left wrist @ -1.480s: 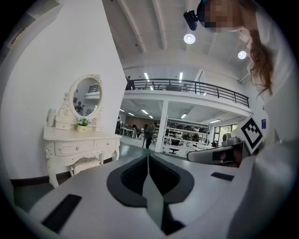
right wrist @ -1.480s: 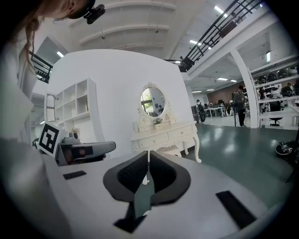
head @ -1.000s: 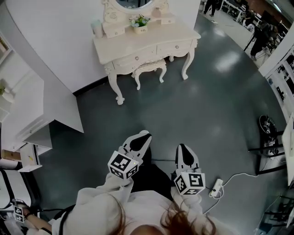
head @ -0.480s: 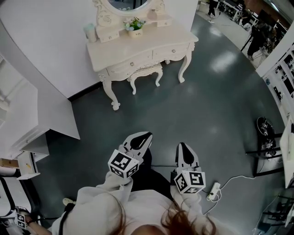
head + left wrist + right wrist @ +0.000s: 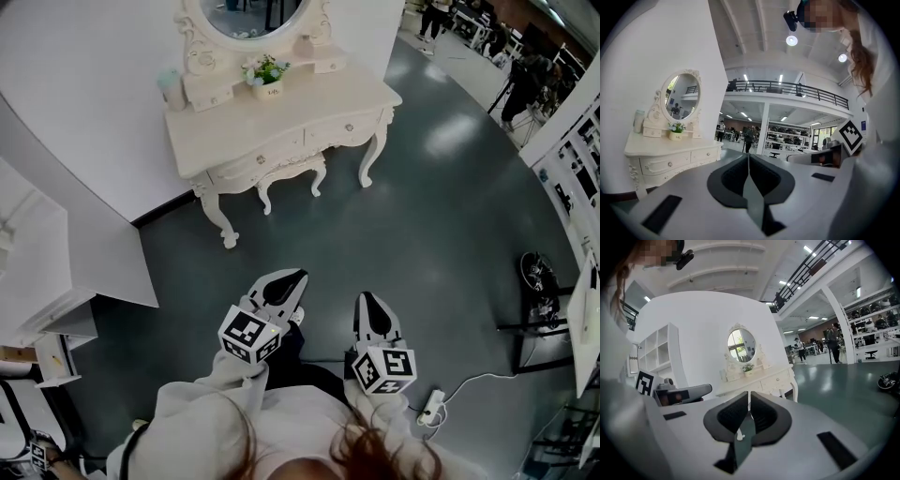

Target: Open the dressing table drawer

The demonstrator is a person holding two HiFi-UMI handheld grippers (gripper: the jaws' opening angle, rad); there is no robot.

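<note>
Drawers (image 5: 265,156) on the dressing table (image 5: 309,94) are all seen shut, so the task is judged not to have started. The table is found at the top of the head view, against a white wall (image 5: 84,84). It is well apart from both grippers, with bare floor (image 5: 422,234) between them. Getting close, taking a knob (image 5: 349,127) and pulling are all left to be done.

The left gripper (image 5: 296,277) is held with its jaws closed together, and nothing is caught between them. The right gripper (image 5: 365,300) is closed tight too, and nothing is held in it.

The table is painted cream and is thought to be wood. Its legs are curved and carved, and its front edge is wavy. Small round knobs are set on the drawer fronts. An oval mirror (image 5: 251,14) in a curly frame is stood on top, near a little pot of flowers (image 5: 265,75). A matching stool (image 5: 291,173) is tucked underneath. The floor is dark grey, smooth and shiny, and bright lights are reflected in it.
</note>
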